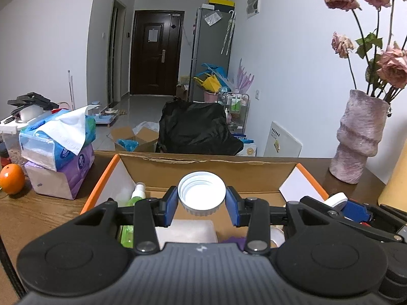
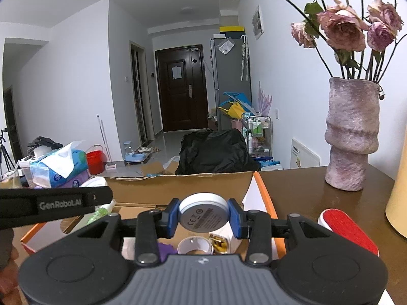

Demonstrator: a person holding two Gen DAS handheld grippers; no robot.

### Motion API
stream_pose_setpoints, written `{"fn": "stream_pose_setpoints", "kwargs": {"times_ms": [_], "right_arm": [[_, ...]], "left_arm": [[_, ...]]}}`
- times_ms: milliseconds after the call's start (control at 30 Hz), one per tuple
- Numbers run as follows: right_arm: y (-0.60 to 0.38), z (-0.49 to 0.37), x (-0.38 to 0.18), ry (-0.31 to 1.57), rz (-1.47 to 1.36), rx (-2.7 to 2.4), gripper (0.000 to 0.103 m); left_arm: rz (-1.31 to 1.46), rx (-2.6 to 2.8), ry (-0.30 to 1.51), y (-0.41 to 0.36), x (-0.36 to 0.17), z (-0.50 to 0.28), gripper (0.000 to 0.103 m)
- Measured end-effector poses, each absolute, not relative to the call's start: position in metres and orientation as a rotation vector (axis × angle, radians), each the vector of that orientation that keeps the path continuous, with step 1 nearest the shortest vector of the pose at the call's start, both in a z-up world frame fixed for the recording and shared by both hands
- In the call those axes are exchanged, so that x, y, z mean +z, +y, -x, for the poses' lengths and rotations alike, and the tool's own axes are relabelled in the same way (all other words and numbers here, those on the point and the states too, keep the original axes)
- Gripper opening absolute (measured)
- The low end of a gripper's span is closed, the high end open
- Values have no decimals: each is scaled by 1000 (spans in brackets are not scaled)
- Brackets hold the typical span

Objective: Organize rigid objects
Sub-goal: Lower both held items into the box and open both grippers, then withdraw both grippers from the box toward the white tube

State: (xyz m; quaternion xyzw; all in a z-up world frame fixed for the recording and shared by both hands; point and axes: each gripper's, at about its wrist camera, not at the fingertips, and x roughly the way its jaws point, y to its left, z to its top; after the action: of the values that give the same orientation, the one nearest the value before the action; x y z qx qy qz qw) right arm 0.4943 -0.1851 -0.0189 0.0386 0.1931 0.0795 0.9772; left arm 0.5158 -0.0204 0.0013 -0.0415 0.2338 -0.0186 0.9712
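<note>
The cardboard box [image 1: 208,170] on the worktop [image 2: 305,190] already holds a green bottle [image 1: 138,190], a white block, a roll of tape [image 2: 195,246] and a small yellow-and-white thing, so the sorting looks well under way. Two pieces are on the point of going in. The left claw [image 1: 201,202] grips a white screw cap [image 1: 201,195], open side toward the camera, above the box's near half. The right claw [image 2: 203,218] grips a round white puck [image 2: 203,216], label side toward the camera, over the box's right part, beside the left one. Both claws point slightly downward into the box. A red-and-white brush [image 2: 348,228] lies outside, right of the box, and may be left to do.
</note>
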Motion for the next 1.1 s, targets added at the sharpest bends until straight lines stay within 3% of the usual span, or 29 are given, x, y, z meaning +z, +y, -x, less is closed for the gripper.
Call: {"fn": "stream_pose_setpoints", "kwargs": {"times_ms": [633,667,700,733,767,833,900,967,1100], "right_arm": [[-178,-530,-31,426,-39,142,39],[-178,-531,-31,430,-39,142,39],[-178,-531,-32,435,-37,143,39],[-179,-530,-32,436,-36,139,39],[-179,-531,-32,433,-32,131,41],[-179,-531,-32,435,-24,123,54],[-180,-530,-32,430,-30,106,85],[-181,-529,-31,416,-33,89,98],[-182,-527,-30,415,-37,86,101]], "left_arm": [[53,11,519,-13,-15,-555,44],[54,18,521,-13,-15,-555,56],[54,27,521,-12,-16,-555,76],[54,38,519,-10,-16,-555,86],[56,48,513,-10,-16,-554,102],[53,63,487,-9,-14,-551,103],[54,60,487,-8,-13,-551,103],[52,57,490,-8,-13,-551,103],[50,60,488,-7,-13,-552,103]]}}
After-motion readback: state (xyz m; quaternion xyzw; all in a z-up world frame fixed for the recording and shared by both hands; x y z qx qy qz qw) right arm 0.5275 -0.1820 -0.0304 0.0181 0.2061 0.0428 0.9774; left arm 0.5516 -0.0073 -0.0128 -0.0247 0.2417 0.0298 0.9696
